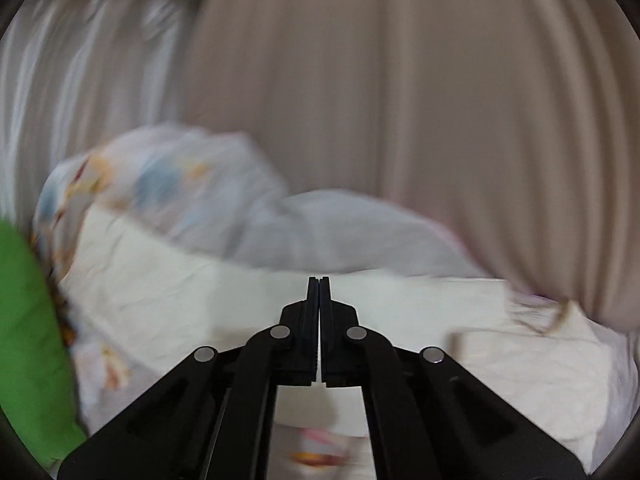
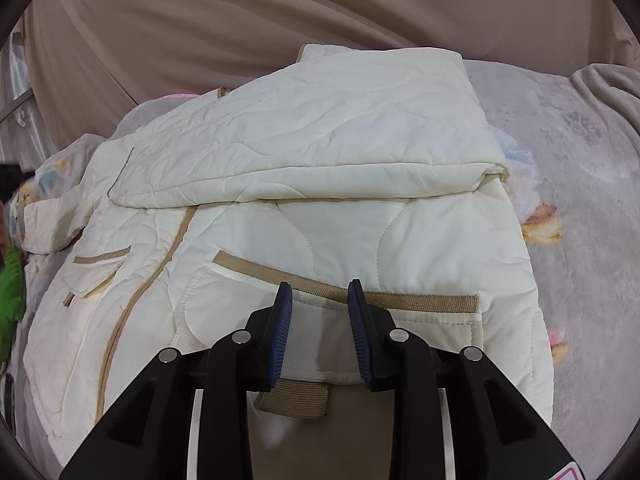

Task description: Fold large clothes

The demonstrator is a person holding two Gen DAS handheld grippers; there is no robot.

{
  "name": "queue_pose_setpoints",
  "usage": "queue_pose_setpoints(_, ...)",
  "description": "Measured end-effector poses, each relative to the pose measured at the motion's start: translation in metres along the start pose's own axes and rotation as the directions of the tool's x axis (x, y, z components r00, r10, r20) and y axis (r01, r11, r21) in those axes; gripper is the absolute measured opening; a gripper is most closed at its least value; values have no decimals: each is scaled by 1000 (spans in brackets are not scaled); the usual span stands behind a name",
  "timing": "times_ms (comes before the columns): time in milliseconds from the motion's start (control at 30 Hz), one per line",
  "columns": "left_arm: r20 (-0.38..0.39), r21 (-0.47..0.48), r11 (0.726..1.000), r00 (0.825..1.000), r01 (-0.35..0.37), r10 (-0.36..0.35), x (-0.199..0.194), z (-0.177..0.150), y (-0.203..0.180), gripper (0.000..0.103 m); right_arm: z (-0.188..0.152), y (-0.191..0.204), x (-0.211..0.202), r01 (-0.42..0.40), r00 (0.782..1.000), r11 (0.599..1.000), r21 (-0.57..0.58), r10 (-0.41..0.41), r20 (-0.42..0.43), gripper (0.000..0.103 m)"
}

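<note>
**Folding the cream quilted jacket: 1 fold in, more to go**

Lying front-up on a pale printed bedsheet (image 2: pixel 580 168), the cream quilted jacket (image 2: pixel 304 232) fills most of the right wrist view, with a beige curtain (image 2: pixel 240 12) hanging behind the bed. Its tan zipper strip (image 2: pixel 132 312) runs down the front, and 2 tan-trimmed pockets show: a small one (image 2: pixel 96 268) on the far side and a long one (image 2: pixel 348 292) just ahead of the right gripper (image 2: pixel 320 292). The upper part of the jacket, apparently a sleeve or shoulder section (image 2: pixel 312 132), is already laid across the chest as a flat panel, so 1 fold looks done. A cuff (image 2: pixel 40 224) still sticks out at the left edge, so that side appears not yet tucked in.

The right gripper's blue-padded fingers (image 2: pixel 280 320) stand apart over the hem by the long pocket; fabric lies below and between them, but the pads do not press on it. A tan tab (image 2: pixel 296 400) at the hem shows beneath the fingers.

In the blurred left wrist view, the left gripper (image 1: pixel 319 280) has its fingers pressed together with nothing between them, held above the jacket (image 1: pixel 180 300). A green item (image 1: pixel 28 320) lies at the left edge, beside the bedsheet (image 1: pixel 160 176).

Judged from this, the task is roughly midway: the loose cuff side needs folding in, then the hem likely has to come up toward the collar to make a compact bundle.
</note>
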State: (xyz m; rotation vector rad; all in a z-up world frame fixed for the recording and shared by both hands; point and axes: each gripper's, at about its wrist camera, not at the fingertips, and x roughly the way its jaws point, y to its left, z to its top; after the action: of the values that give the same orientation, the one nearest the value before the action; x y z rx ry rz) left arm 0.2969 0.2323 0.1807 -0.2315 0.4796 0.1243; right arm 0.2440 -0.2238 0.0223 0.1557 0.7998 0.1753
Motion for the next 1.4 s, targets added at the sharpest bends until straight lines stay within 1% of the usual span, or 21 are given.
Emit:
queue_pose_setpoints(67, 4, 75, 993, 996, 88, -89, -16, -3, -55, 0, 0, -1, -1, -5, 1000, 1000, 7, 5, 3, 29)
queue_pose_setpoints(167, -46, 86, 984, 987, 158, -154, -12, -14, -99, 5, 0, -3, -2, -10, 1000, 1000, 18, 10, 8, 29)
queue_pose_setpoints(233, -70, 74, 990, 991, 120, -115, -1, -28, -103, 19, -1, -4, -4, -12, 1000, 1000, 29, 12, 12, 30)
queue_pose_setpoints(267, -83, 59, 994, 993, 93, -88, 10, -32, -98, 36, -2, -5, -4, -16, 1000, 999, 32, 16, 14, 30)
queue_pose_setpoints(300, -107, 33, 998, 994, 44, -40, 22, -37, -83, 46, -2, -6, -5, -17, 1000, 999, 36, 16, 16, 32)
queue_pose_setpoints(367, -143, -10, 999, 989, -48, 46, 42, -43, -53, 46, -2, -7, -6, -28, 999, 999, 41, 28, 20, 34)
queue_pose_setpoints(433, -171, -50, 984, 972, -174, 163, 61, -43, -5, 49, -2, -6, -6, -33, 999, 999, 40, 33, 19, 36)
queue_pose_setpoints(500, -193, -84, 953, 943, -292, 272, 72, -42, 43, 57, -2, -4, -6, -33, 999, 999, 32, 32, 17, 38)
queue_pose_setpoints(533, -197, -112, 924, 920, -365, 339, 75, -40, 73, 57, -1, -3, -5, -30, 999, 999, 26, 29, 17, 39)
queue_pose_setpoints(600, -220, -159, 871, 877, -465, 428, 78, -38, 119, 57, -1, -1, -5, -23, 1000, 1000, 16, 23, 15, 41)
queue_pose_setpoints(633, -241, -193, 845, 859, -499, 452, 81, -40, 144, 58, -1, 0, -4, -20, 1000, 1000, 13, 20, 15, 41)
queue_pose_setpoints(700, -305, -245, 812, 837, -529, 454, 91, -46, 180, 58, -1, 1, -3, -15, 1000, 1000, 10, 15, 14, 41)
queue_pose_setpoints(767, -353, -289, 800, 835, -526, 421, 103, -54, 204, 58, -1, 3, -3, -12, 1000, 1000, 8, 12, 13, 41)
queue_pose_setpoints(867, -345, -342, 800, 858, -493, 381, 114, -61, 222, 57, -1, 3, -3, -9, 1000, 1000, 7, 9, 13, 41)
queue_pose_setpoints(933, -313, -328, 822, 874, -466, 371, 119, -58, 218, 46, -1, 3, -3, -8, 1000, 1000, 6, 8, 13, 41)
queue_pose_setpoints(1000, -297, -303, 839, 881, -453, 368, 122, -52, 211, 12, -1, 3, -3, -7, 1000, 1000, 6, 7, 13, 41)
queue_pose_setpoints(1133, -208, -285, 881, 922, -377, 327, 106, -27, 180, 6, -1, 4, -3, -9, 1000, 1000, 4, 9, 13, 42)
queue_pose_setpoints(1200, -136, -249, 917, 948, -313, 286, 88, -11, 148, 5, -2, 4, -3, -10, 1000, 1000, 2, 10, 13, 43)
queue_pose_setpoints(1267, -56, -186, 957, 975, -222, 215, 65, 9, 96, 5, -2, 3, -3, -11, 1000, 1000, 0, 11, 14, 44)
queue_pose_setpoints(1333, 9, -115, 986, 992, -122, 124, 42, 19, 43, 5, -3, 3, -3, -12, 1000, 1000, 0, 12, 14, 44)
queue_pose_setpoints(1400, 55, -28, 1000, 998, -13, 14, 20, 25, -19, 5, -3, 3, -3, -12, 1000, 1000, 0, 11, 14, 44)
